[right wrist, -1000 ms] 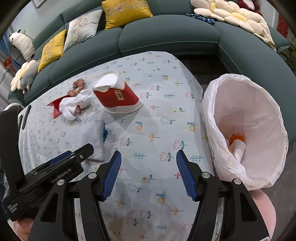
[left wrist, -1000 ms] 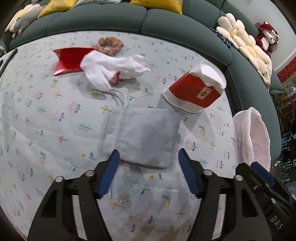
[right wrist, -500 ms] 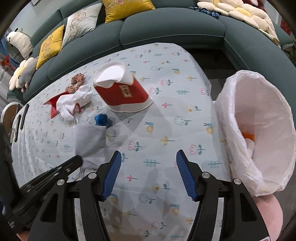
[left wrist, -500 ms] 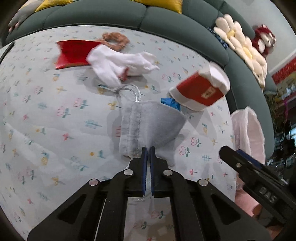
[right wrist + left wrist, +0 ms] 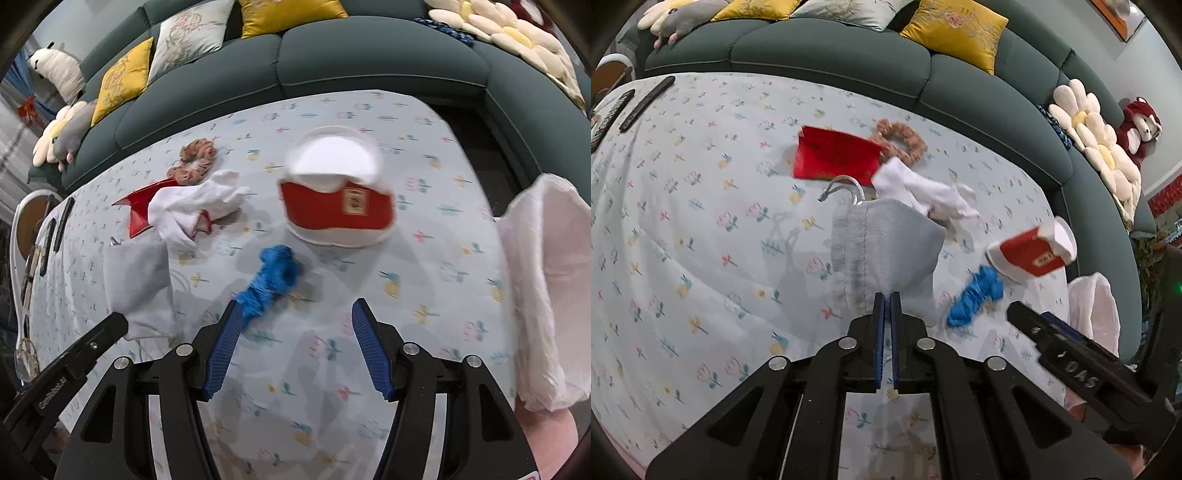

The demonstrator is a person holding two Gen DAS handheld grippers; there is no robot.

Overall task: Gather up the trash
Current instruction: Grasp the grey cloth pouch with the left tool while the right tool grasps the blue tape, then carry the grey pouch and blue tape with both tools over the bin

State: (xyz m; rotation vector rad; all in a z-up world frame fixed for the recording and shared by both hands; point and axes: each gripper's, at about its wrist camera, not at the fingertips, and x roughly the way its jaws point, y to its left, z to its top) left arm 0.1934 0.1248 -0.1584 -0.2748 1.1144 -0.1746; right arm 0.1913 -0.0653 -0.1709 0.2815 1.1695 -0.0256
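Observation:
My left gripper (image 5: pixel 885 299) is shut on the near edge of a grey drawstring pouch (image 5: pixel 886 254) and holds it lifted off the flowered tablecloth (image 5: pixel 701 229). The same pouch (image 5: pixel 136 280) hangs at the left of the right wrist view. A crumpled blue glove (image 5: pixel 271 282) lies uncovered on the cloth, just beyond my right gripper's left finger. My right gripper (image 5: pixel 297 314) is open and holds nothing. A red and white paper cup (image 5: pixel 338 199) lies on its side farther back. A white bin bag (image 5: pixel 546 288) stands open at the table's right edge.
A white cloth (image 5: pixel 923 192), a red envelope (image 5: pixel 834 157) and a brown scrunchie (image 5: pixel 901 140) lie toward the back. Dark remotes (image 5: pixel 646 101) sit at the far left. A green sofa (image 5: pixel 849 55) with cushions curves round the table.
My left gripper shut on the grey pouch and lifted it up and leftward, uncovering the blue glove. My right gripper moved left, from beside the bin bag toward the glove.

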